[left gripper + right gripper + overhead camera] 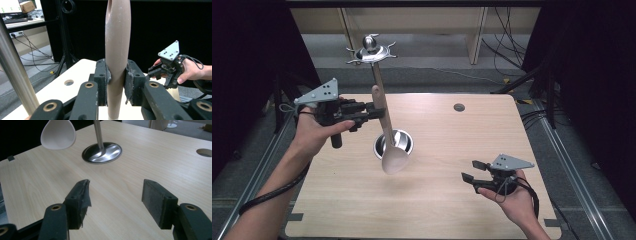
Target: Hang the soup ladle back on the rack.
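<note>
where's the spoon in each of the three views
High view: the spoon hangs left of centre, its handle clamped by the left gripper, its bowl low over the table.
Left gripper view: its handle stands upright between the jaws.
Right gripper view: its white bowl is top left.
Shared landmark: the metal stand.

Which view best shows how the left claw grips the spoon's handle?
The left gripper view: both pads of the left claw press the tan wooden handle of the white-bowled spoon. The high view shows the whole spoon hanging bowl-down beside the metal stand. The right gripper view shows its white bowl.
</note>
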Available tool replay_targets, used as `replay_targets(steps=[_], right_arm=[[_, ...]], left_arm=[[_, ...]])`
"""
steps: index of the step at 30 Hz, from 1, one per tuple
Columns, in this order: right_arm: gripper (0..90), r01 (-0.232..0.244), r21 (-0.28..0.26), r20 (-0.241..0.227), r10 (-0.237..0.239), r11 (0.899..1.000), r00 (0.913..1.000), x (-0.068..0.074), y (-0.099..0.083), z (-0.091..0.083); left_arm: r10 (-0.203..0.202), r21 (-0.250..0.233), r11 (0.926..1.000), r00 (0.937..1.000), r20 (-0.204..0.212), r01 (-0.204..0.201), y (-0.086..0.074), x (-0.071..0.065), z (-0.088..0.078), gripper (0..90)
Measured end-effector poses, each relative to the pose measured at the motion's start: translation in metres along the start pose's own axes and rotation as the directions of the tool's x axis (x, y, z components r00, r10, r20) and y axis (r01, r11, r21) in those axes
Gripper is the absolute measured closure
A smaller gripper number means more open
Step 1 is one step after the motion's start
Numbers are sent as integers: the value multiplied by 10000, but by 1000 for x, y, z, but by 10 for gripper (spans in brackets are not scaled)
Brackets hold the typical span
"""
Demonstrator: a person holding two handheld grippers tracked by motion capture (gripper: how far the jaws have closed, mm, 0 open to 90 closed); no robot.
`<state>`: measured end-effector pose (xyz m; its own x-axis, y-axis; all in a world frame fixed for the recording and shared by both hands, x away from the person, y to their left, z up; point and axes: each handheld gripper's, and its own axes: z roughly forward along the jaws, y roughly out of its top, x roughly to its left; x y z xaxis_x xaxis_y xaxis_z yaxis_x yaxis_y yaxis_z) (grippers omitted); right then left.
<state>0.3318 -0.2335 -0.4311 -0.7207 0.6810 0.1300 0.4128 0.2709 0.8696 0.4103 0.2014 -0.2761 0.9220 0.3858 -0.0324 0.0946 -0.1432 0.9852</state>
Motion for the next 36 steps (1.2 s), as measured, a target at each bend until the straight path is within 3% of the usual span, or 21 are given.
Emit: replay_targets(steps=[1,5,7,10,12,14,25,27,29,31,36], right_arm=[[395,350,-149,33,-349,9993,9994,-3,0,1],[396,96,-34,-84,-96,9999,9999,-2,0,1],[396,437,-272,170,-433,9987,9989,-4,-1,2],[396,436,-265,64,-434,9987,9990,-4,-1,3],[396,42,-70,33,-41,10000,10000,-1,-1,2],[396,-21,-131,1,21,9999,10000,-1,0,2],[396,4,-57,-9,-4,10000,10000,-2,0,1],[396,309,-141,68,-308,9994,9995,-4,1,2],[396,323,-149,78,-322,9994,9995,-4,1,2],[396,71,-126,12,-71,9999,10000,-2,0,2],[396,88,-84,31,-88,9999,10000,-2,0,2]], left_arm=[[3,-17,10000,10000,46,-3,1,1,0,734],[-43,-33,10000,9996,273,44,7,4,2,734],[-126,-36,9999,9992,372,127,10,6,2,734],[-252,-81,9996,9982,539,257,14,10,3,734],[-303,-101,9995,9975,631,310,16,13,3,734],[-374,-64,9993,9969,688,379,18,16,3,734],[-413,111,9991,9968,680,407,25,25,4,733],[-429,136,9990,9968,677,420,26,26,4,734],[-463,121,9989,9966,680,456,26,27,4,734],[-464,150,9989,9967,673,455,26,28,4,734],[-579,125,9983,9960,677,571,27,31,4,734]])
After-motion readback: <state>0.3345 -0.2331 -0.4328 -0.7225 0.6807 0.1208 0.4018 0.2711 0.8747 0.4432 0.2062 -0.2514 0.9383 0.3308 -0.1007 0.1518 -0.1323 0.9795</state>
